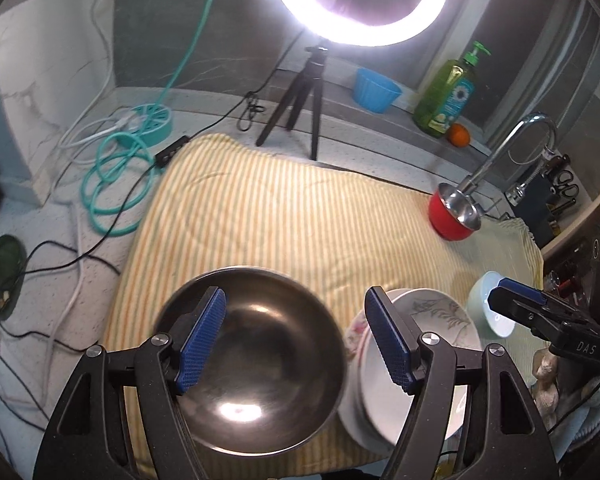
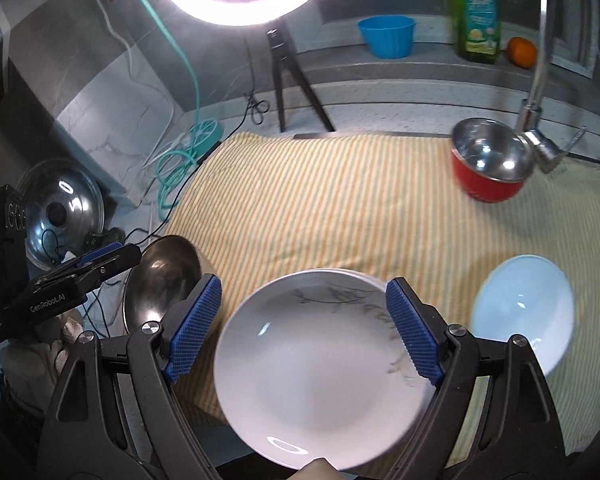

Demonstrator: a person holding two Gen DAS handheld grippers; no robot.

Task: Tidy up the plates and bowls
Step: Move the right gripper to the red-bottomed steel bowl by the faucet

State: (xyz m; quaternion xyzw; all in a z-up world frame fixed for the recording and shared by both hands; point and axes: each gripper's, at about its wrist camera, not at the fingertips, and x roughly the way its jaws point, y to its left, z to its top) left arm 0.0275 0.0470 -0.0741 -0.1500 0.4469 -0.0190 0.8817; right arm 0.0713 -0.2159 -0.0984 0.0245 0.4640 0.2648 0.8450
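Observation:
A steel bowl (image 1: pixel 260 356) lies on the striped towel (image 1: pixel 284 216) under my left gripper (image 1: pixel 300 336), which is open above it. To its right is a stack of white plates (image 1: pixel 432 320); the top plate (image 2: pixel 320 376) has a grey branch print. My right gripper (image 2: pixel 304 332) is open above that plate. A pale blue bowl (image 2: pixel 524 312) sits to the right. A red bowl with a steel inside (image 2: pixel 492 168) stands at the far right by the tap. The steel bowl also shows in the right wrist view (image 2: pixel 160 284).
A ring light on a tripod (image 1: pixel 300 92) stands behind the towel. A blue tub (image 1: pixel 376 88), green soap bottle (image 1: pixel 448 92) and orange (image 1: pixel 459 135) line the ledge. A tap (image 1: pixel 512 148), teal hose (image 1: pixel 116 176), cables and a pot lid (image 2: pixel 60 216) lie around.

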